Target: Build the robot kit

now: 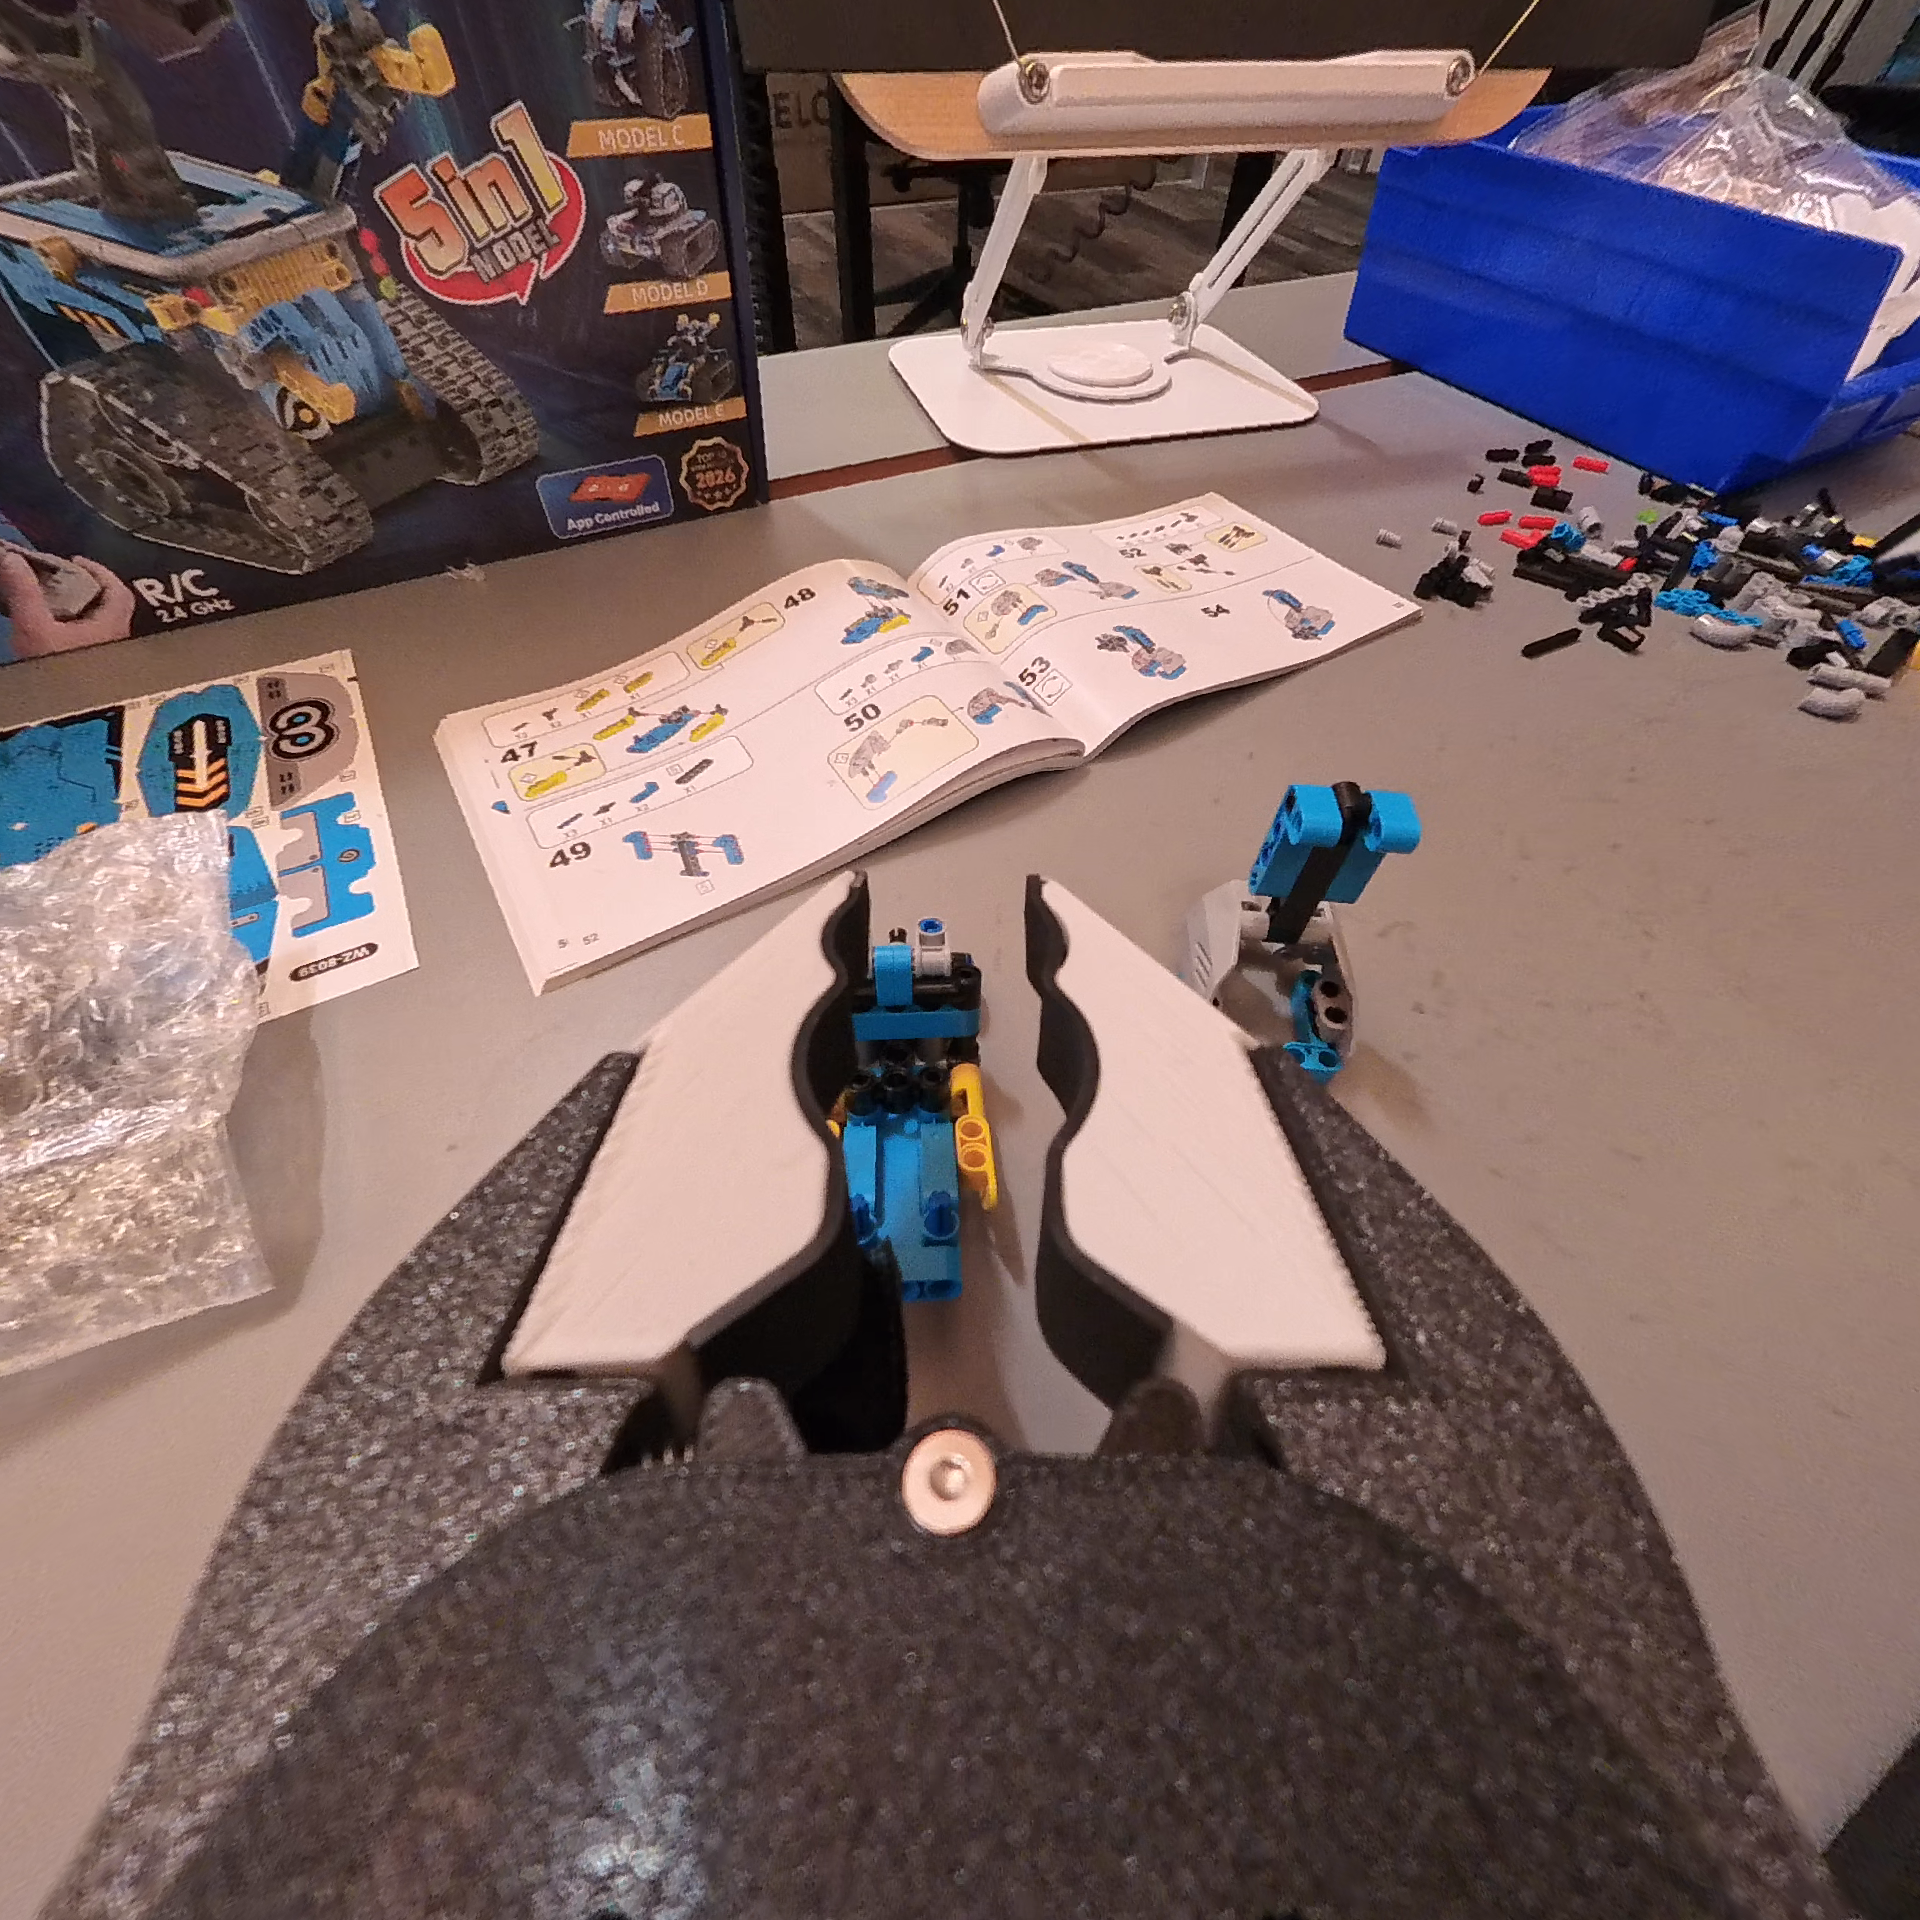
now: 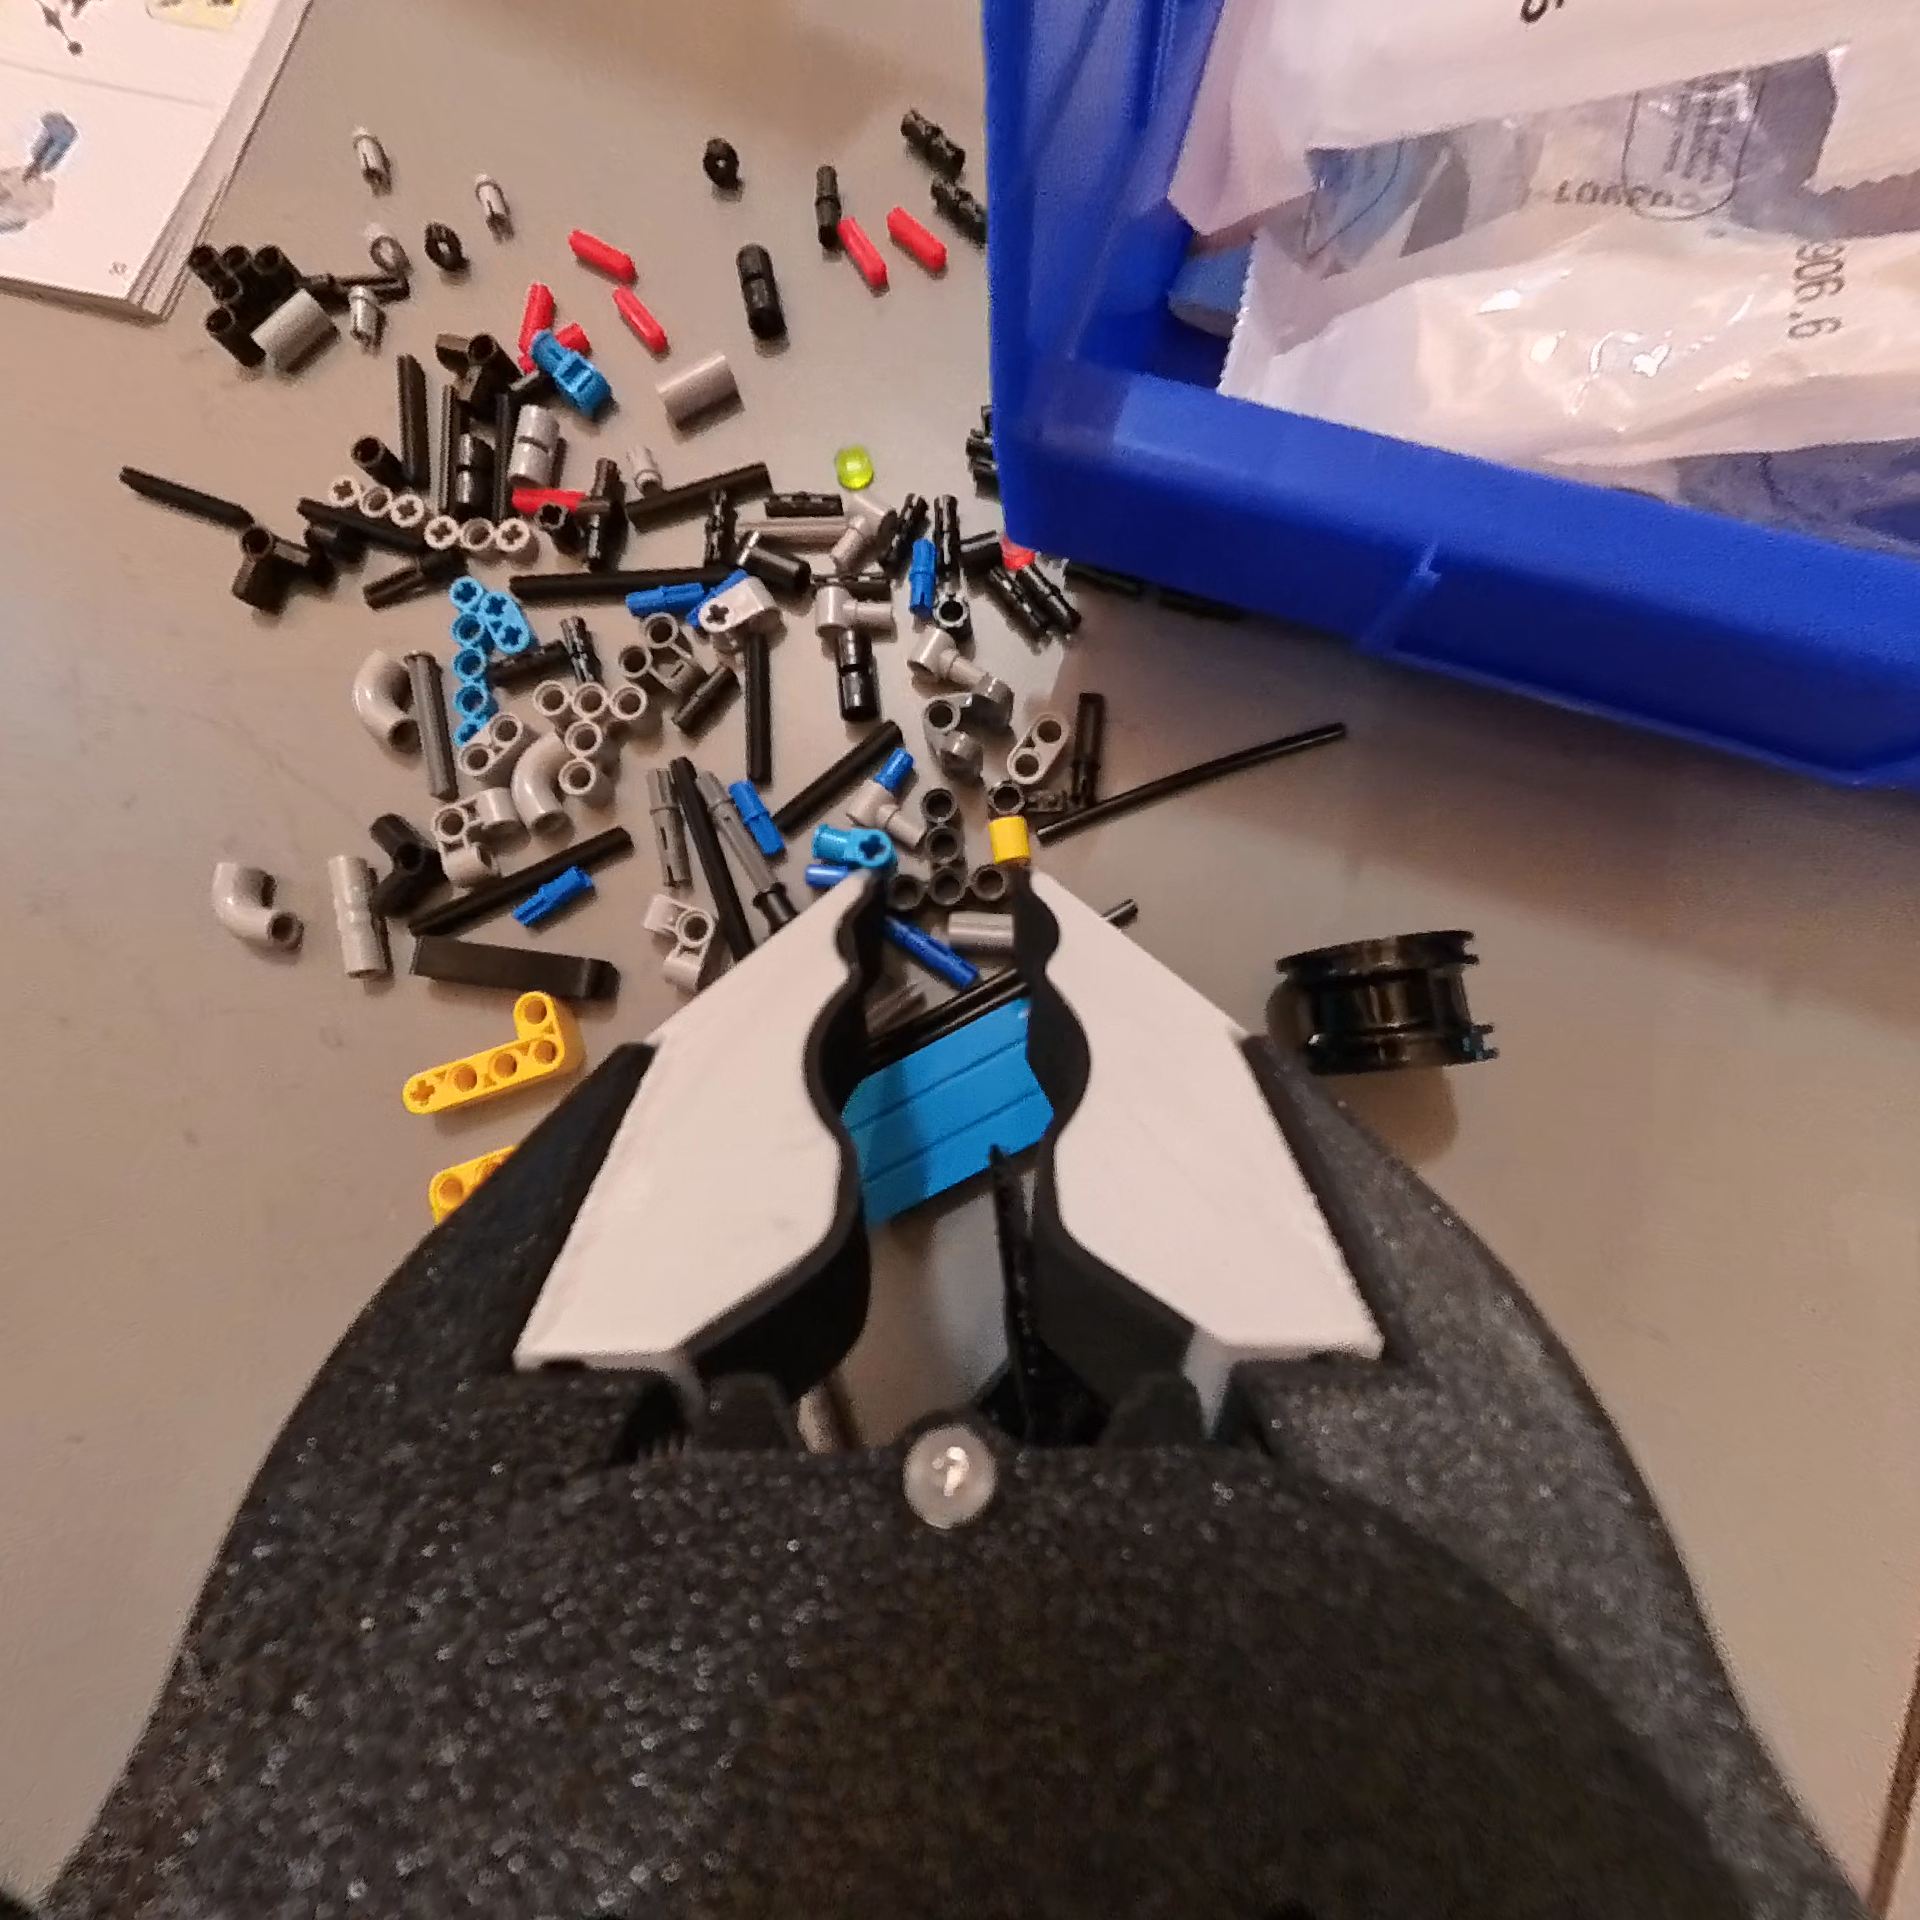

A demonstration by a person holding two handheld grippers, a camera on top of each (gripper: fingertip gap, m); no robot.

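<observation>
My left gripper [image 1: 945,883] is open and low over the grey table [image 1: 1558,1195]. A small blue, black and yellow brick assembly [image 1: 914,1122] lies between its fingers, close to the left pad; the right pad stands apart from it. A second blue, grey and black assembly [image 1: 1299,914] stands just right of the right finger. My right gripper [image 2: 945,883] is open over a scatter of loose small parts [image 2: 644,644]. A blue ribbed panel [image 2: 945,1122] shows between its fingers, and I cannot tell whether the pads touch it. A yellow bush [image 2: 1008,840] lies at the right fingertip.
An open instruction booklet [image 1: 831,727] lies ahead of the left gripper, with a sticker sheet [image 1: 291,810] and a crumpled plastic bag [image 1: 114,1070] at left. The toy's box [image 1: 364,291] and a white stand [image 1: 1101,384] are at the back. A blue bin [image 2: 1455,561] of bags sits right; a black wheel rim [image 2: 1382,997] and yellow beams [image 2: 499,1060] lie nearby. Left tips to right tips: about 50 cm.
</observation>
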